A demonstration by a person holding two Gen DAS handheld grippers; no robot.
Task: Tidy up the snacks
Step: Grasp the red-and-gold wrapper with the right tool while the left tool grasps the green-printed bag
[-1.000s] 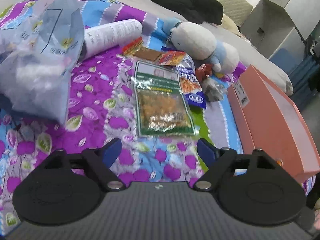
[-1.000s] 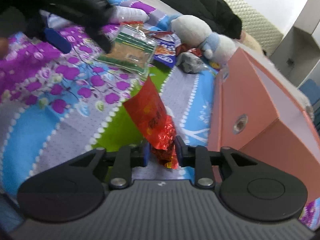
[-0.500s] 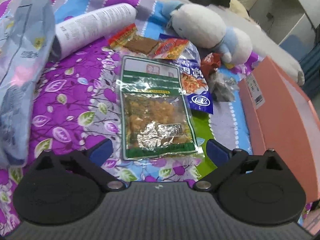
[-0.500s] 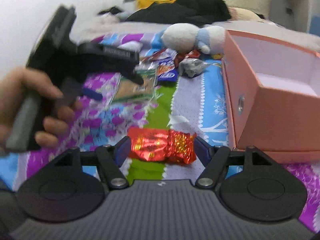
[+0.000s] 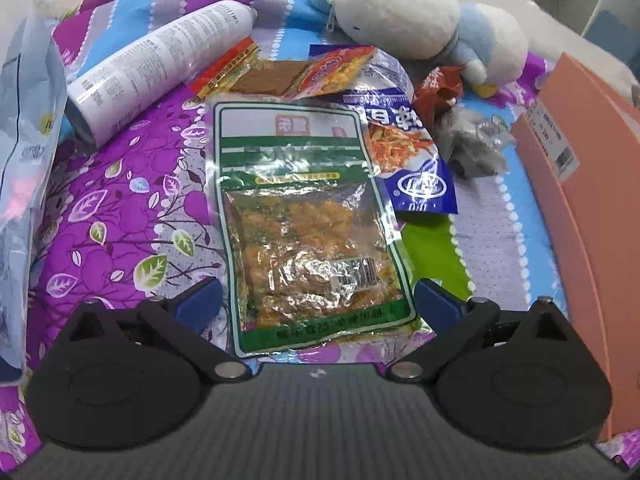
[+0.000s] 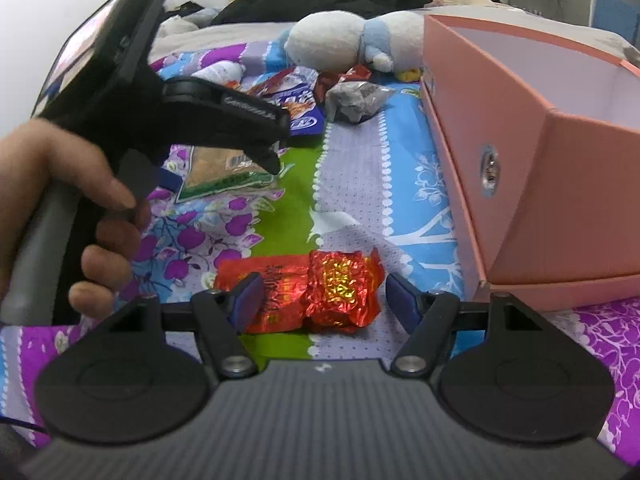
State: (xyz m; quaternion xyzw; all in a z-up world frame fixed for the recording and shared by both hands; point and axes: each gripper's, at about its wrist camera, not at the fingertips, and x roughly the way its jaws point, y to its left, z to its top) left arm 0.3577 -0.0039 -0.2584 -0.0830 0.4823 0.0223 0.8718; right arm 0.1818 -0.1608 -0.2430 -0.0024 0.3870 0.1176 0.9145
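Left wrist view: my left gripper (image 5: pixel 316 306) stood spread wide, the green snack pouch (image 5: pixel 310 232) lying flat between my fingers, untouched.
Right wrist view: my right gripper (image 6: pixel 322 300) was closing, narrower, the red foil packet (image 6: pixel 316 294) on the bedspread (image 6: pixel 360 184) between my pads, unpressed.
Pink box (image 6: pixel 532 152): just right of it.

Bright, even indoor light, soft shadows. Glare on the green snack bag (image 5: pixel 312 240) and red foil packet (image 6: pixel 304 296). Strong fisheye bending at edges; hand (image 6: pixel 60 208) blurred close up.
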